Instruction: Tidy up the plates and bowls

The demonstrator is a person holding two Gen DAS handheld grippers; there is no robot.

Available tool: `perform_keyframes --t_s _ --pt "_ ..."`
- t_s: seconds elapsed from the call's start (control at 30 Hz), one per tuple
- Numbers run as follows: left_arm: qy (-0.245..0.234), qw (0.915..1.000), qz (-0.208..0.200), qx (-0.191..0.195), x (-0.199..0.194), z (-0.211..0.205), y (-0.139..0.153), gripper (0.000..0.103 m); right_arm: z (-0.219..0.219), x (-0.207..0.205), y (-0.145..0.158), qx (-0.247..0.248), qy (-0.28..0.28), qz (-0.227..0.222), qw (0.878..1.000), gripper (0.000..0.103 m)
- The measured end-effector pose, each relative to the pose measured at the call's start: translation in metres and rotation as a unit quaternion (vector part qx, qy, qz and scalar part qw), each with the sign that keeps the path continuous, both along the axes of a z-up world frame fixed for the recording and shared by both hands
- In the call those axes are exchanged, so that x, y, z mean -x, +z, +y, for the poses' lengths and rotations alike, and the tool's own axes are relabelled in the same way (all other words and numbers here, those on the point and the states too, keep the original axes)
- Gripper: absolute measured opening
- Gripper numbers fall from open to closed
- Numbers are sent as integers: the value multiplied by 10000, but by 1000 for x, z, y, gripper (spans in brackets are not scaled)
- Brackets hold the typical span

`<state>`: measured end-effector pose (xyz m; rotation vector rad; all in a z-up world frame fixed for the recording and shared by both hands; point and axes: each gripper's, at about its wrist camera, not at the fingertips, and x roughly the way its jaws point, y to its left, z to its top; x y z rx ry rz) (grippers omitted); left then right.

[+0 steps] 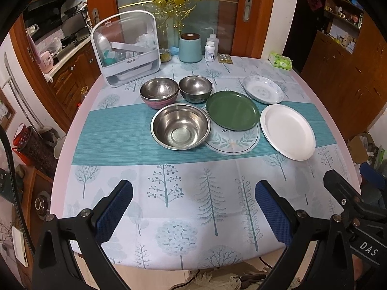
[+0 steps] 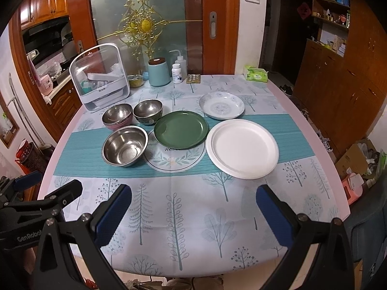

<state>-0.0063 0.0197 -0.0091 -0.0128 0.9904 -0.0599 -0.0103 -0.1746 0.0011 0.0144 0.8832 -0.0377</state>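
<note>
We hold both grippers low over the near edge of the round counter (image 1: 79, 130), which is covered by a pale tree-print cloth with a teal striped band across its middle. The left gripper (image 1: 193, 207) is released, its blue-padded fingers spread wide with nothing between them. The right gripper (image 2: 193, 207) is likewise released and empty; it sits just beside the left one, to that gripper's right.

All tableware lies ahead of both grippers, well apart from the fingertips. Directly ahead of the left gripper stands the large stainless steel bowl (image 1: 181, 126) on the teal band. Beyond it are two smaller steel bowls side by side: the steel bowl nested in a pink bowl (image 1: 159, 92) to the left, and the steel bowl with a dark patterned outside (image 1: 196, 88) to the right, the two nearly touching.

The dark green round plate (image 2: 181, 129) lies ahead and slightly left of the right gripper, resting on a round leaf-print placemat (image 2: 174, 160). The white plain round plate (image 2: 242, 148) lies ahead and slightly right of the right gripper, just beside the green plate. The white plate with blue floral pattern (image 2: 221, 105) sits farther back, beyond the white one.

At the far edge stand a clear-lidded white storage box (image 1: 125, 46), a light blue canister with a brown lid (image 1: 190, 47) and a white pill bottle (image 1: 210, 51).
</note>
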Motion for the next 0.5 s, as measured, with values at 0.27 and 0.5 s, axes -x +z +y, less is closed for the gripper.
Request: perform_keyframes --t_s 0.27,0.5 --pt "-302 9994 47 134 -1 -1 -4 91 -1 7 0 5 -197 -50 9998 103" --pt "-529 9983 103 204 -1 -9 -11 91 -10 15 -2 -14 -423 9 9991 103"
